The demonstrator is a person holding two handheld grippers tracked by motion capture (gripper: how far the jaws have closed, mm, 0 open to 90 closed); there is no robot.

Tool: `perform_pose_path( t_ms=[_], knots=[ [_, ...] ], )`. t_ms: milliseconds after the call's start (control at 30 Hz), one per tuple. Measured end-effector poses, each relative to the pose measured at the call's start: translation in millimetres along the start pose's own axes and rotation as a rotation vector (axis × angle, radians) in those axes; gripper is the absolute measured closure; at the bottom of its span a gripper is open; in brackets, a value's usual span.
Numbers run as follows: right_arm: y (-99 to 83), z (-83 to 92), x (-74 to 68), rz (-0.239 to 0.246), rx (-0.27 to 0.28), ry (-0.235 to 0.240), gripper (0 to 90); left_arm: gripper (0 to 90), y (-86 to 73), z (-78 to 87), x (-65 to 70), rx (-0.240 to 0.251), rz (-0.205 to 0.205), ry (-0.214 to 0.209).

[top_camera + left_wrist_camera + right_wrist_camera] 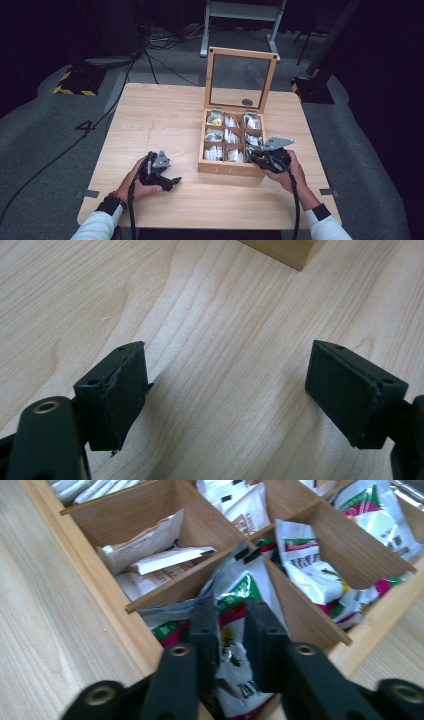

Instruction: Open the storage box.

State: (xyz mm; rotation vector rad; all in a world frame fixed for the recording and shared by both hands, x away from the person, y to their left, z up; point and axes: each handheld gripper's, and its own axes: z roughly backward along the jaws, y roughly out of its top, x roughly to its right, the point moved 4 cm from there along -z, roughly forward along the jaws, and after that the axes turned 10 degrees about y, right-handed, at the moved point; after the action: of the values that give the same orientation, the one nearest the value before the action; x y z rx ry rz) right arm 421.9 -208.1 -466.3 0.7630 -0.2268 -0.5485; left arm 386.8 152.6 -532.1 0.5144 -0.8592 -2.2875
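Wooden box (pixel 231 167) sitting open on surface (pixel 160 120), glass lid (pixel 242 80) standing upright; nine compartments, three by three. Right hand-held gripper (pixel 256 156) reaching into near right compartment; left hand-held gripper (pixel 170 182) resting apart from box.

Left gripper view: jaws gaping wide, holding nothing, bare wood between.

Right gripper view: right hand-held gripper (pixel 231 630) pinching one green-red sachet (pixel 235 592) in its compartment. Step in hand: gripping sachet. Next probably calling for straight lift, clearing dividers (pixel 305 605).
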Motion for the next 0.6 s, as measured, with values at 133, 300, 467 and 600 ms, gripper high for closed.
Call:
perform_pose_path(
  t_ms=[133,300,467,600],
  knots=[
    [0.6,-0.3,-2.9,0.014,-0.008,0.012,87.2,17.4,0.0,-1.0,0.6,0.0,0.012,-0.012],
    [-0.3,0.6,-3.8,0.02,-0.004,0.017,89.7,17.4,0.3,-1.4,-0.2,0.001,0.002,-0.021],
    [-0.7,4.6,-3.3,0.015,0.029,0.019,90.0,17.4,0.4,-1.4,-0.3,0.0,0.002,-0.021],
    [0.4,11.0,-2.9,0.009,0.066,0.029,90.0,17.4,0.4,-1.5,-0.3,0.001,0.002,-0.022]
  ],
)
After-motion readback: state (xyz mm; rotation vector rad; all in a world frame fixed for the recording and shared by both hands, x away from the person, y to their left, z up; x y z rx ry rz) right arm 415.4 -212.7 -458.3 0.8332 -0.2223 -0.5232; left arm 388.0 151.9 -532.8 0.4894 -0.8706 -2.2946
